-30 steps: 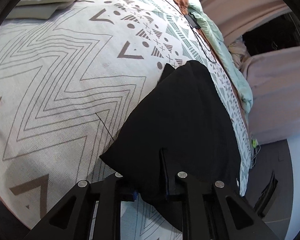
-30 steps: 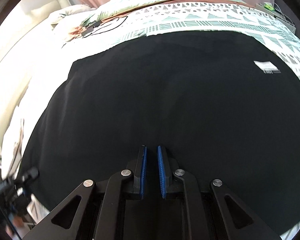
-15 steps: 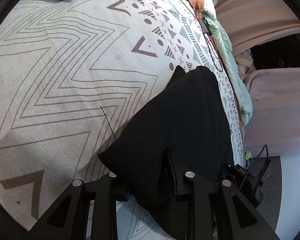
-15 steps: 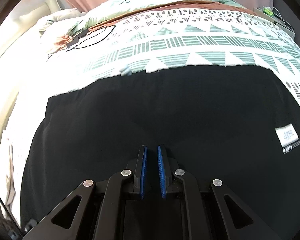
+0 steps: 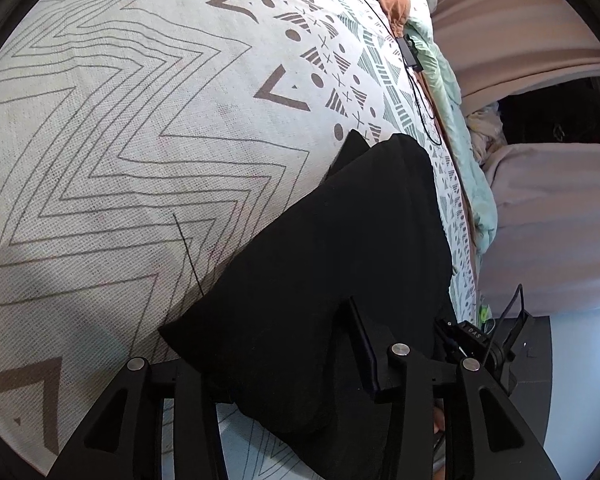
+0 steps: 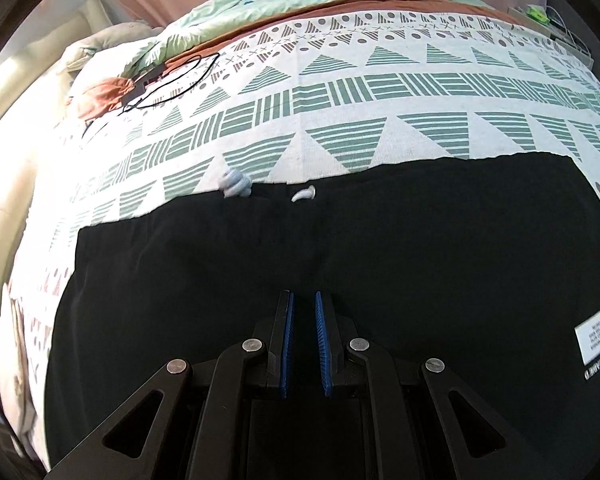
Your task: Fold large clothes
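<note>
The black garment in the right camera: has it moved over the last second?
Yes. The black garment has slid toward the camera, uncovering more of the patterned bedspread.

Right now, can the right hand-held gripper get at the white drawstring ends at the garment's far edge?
Probably yes. The right hand-held gripper points at the drawstring ends, with only flat black garment between. Its fingers look nearly closed, possibly on fabric.

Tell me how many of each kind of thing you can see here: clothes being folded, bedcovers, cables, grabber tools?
Black garment: 1
Patterned bedspread: 1
Mint-green quilt: 1
Black cable: 1
Grippers: 2, the left gripper and the right gripper, both with garment cloth between their fingers
Total: 6
</note>
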The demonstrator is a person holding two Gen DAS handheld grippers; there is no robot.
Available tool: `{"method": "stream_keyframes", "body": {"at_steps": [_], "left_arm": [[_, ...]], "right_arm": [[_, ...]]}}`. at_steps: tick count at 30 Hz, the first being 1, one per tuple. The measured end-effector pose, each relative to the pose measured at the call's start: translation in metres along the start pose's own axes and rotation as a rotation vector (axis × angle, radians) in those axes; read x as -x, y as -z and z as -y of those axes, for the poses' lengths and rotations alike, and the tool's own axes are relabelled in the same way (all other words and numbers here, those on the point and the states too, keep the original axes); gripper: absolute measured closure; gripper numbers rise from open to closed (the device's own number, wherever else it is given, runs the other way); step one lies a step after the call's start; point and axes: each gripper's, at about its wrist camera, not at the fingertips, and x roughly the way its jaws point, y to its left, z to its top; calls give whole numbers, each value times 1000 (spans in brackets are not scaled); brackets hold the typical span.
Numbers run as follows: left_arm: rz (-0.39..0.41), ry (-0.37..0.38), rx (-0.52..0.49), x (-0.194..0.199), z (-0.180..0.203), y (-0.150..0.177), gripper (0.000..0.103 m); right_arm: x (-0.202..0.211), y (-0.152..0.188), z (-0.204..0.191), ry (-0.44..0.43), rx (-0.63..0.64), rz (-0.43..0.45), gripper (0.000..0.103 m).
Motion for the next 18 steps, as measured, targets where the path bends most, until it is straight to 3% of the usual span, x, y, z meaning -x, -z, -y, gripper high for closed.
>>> {"method": "stream_keyframes", "body": {"at_steps": [5, 18], "left_arm": [[-10, 52, -24, 0, 3, -3, 89], [25, 251, -185, 44, 57, 8, 94]], "right_arm": [[14, 16, 4, -30, -3, -9, 91], [51, 88, 29, -178, -103, -37, 91]]}}
